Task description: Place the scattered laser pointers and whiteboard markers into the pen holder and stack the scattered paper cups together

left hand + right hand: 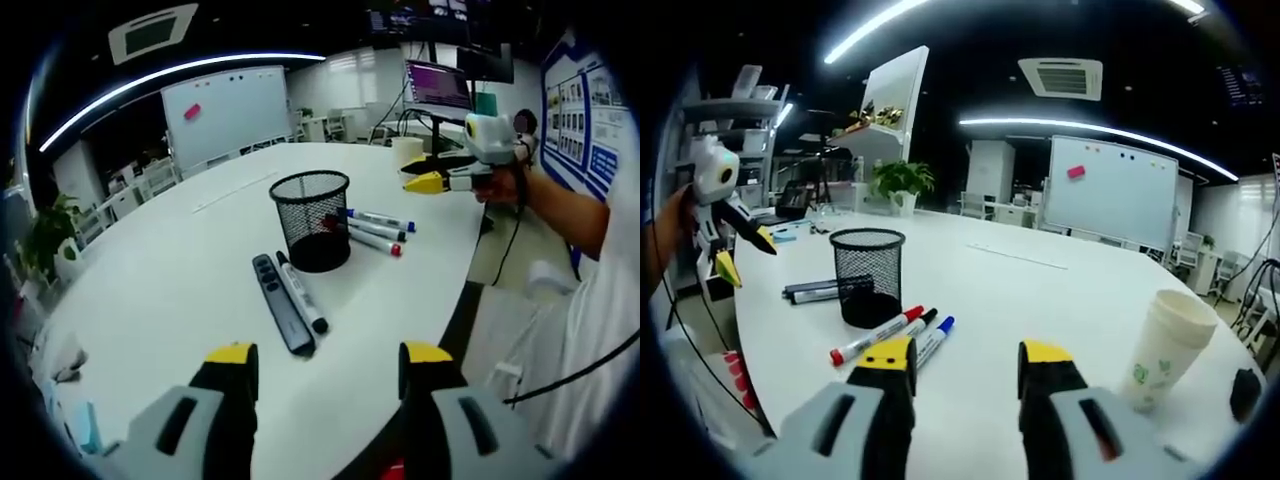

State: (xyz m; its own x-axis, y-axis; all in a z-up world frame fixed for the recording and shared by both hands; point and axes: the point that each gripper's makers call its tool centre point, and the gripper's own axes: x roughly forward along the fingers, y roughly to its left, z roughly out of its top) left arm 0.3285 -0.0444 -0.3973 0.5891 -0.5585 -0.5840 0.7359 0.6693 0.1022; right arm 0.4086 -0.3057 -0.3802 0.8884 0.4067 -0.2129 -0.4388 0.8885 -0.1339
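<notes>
While both grippers hover with fingers spread and empty, the left gripper (pixel 325 365) and right gripper (pixel 965 365) face a mesh pen holder (pixel 311 220) standing near the white tabletop (pixel 180 280) edge, markers (pixel 377 230) and a laser pointer (pixel 281 304) lying beside it; a paper cup stack (pixel 1167 350) stands apart.

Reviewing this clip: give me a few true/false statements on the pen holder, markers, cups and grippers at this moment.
1. The mesh pen holder stands upright on the white table. True.
2. The right gripper is clamped on a marker. False: open, holding nothing.
3. Three markers lie beside the holder. True.
4. The paper cups lie tipped over. False: they stand upright, stacked.
5. The left gripper is open. True.
</notes>
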